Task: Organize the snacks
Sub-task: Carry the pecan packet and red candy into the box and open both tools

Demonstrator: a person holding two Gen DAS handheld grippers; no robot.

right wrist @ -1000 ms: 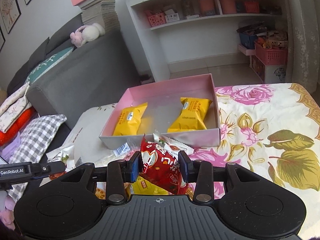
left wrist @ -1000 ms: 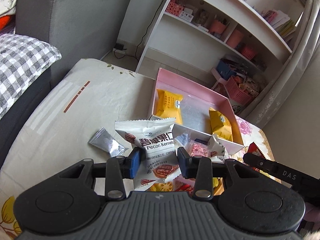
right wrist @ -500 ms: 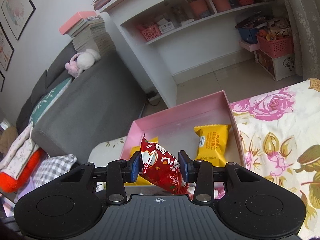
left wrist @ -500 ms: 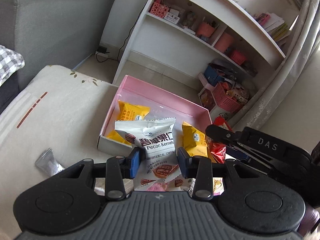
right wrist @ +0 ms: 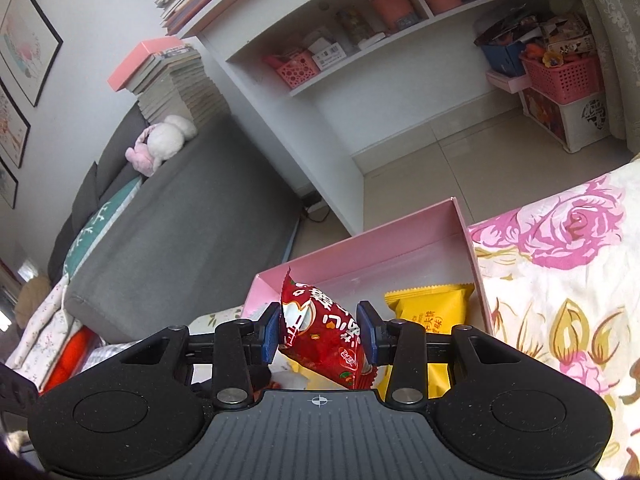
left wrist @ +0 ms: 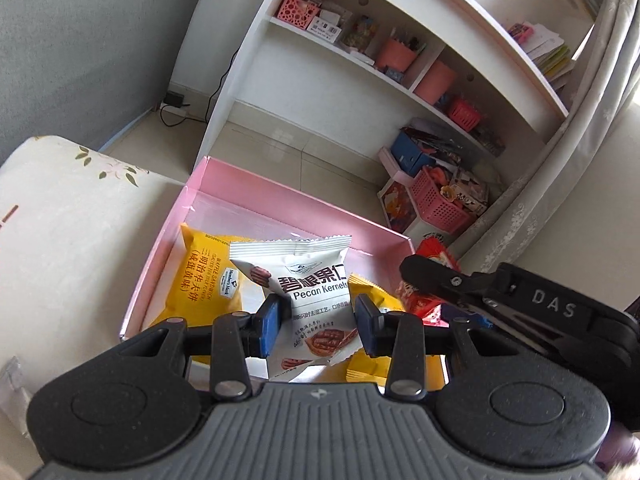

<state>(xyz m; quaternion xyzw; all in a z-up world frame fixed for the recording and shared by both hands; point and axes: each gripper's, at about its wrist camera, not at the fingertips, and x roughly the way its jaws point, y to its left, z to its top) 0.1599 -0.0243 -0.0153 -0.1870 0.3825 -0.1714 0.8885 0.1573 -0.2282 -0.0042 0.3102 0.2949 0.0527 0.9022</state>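
Note:
My left gripper (left wrist: 318, 322) is shut on a white pecan kernels packet (left wrist: 310, 280) and holds it above the pink box (left wrist: 280, 196). Two yellow snack packets lie in the box, one at the left (left wrist: 204, 280) and one partly hidden at the right (left wrist: 378, 300). My right gripper (right wrist: 320, 334) is shut on a red snack packet (right wrist: 324, 332) above the box's near edge (right wrist: 466, 224). A yellow packet (right wrist: 430, 306) lies in the box below it. The right gripper also shows in the left wrist view (left wrist: 432, 280), over the box's right side.
The box sits on a table with a floral cloth (right wrist: 560, 300). A white bookshelf (left wrist: 360, 60) with pink baskets stands behind. A grey sofa (right wrist: 180, 208) is at the left. A silver packet (left wrist: 12, 376) lies at the left edge of the table.
Both grippers have moved forward and up over the pink box, each still holding its packet. The loose snacks on the table have dropped out of view.

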